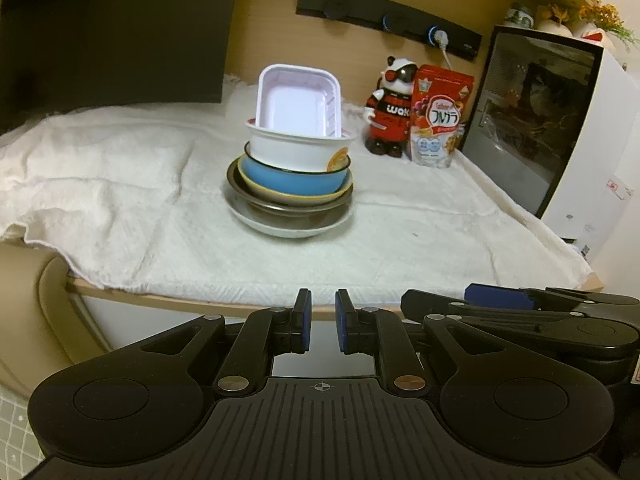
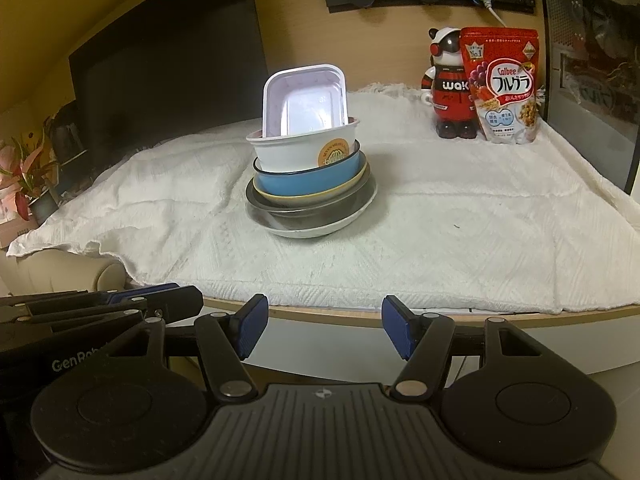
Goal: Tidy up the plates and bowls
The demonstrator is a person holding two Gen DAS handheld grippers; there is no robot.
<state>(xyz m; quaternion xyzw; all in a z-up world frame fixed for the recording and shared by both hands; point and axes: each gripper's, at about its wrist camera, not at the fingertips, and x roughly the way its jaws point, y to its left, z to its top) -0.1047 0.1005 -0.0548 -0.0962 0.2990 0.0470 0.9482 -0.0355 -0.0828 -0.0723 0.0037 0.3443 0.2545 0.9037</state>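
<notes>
— While both claws hang short of the table edge, where does the stack sit?

— Straight ahead of the left gripper point(image 1: 323, 326) and well apart from it, on the white cloth point(image 1: 120, 184) that covers the table. Seen from the right gripper point(image 2: 322, 328), it stands ahead and a little to the left.

— What is in the stack?

— At the bottom a white plate point(image 1: 288, 229), on it a dark bowl point(image 1: 276, 210), then a yellow-rimmed dish point(image 1: 280, 199), a blue bowl point(image 1: 288, 179) and a white paper bowl point(image 1: 296, 148). A rectangular white tray point(image 1: 300, 100) stands tilted on its edge inside the paper bowl, its hollow facing the claws.

— And the claws?

— The left one is narrow, its blue pads nearly together with only a slim gap and nothing between them. The right one stands partly wide, also empty. The two sit side by side, each showing at the edge of the other's view.

— Anything else nearby?

— Far ahead and to the right, a panda figurine point(image 1: 390, 110) stands touching a red cereal bag point(image 1: 438, 116), beside a dark glass-fronted cabinet point(image 1: 532, 120).
</notes>
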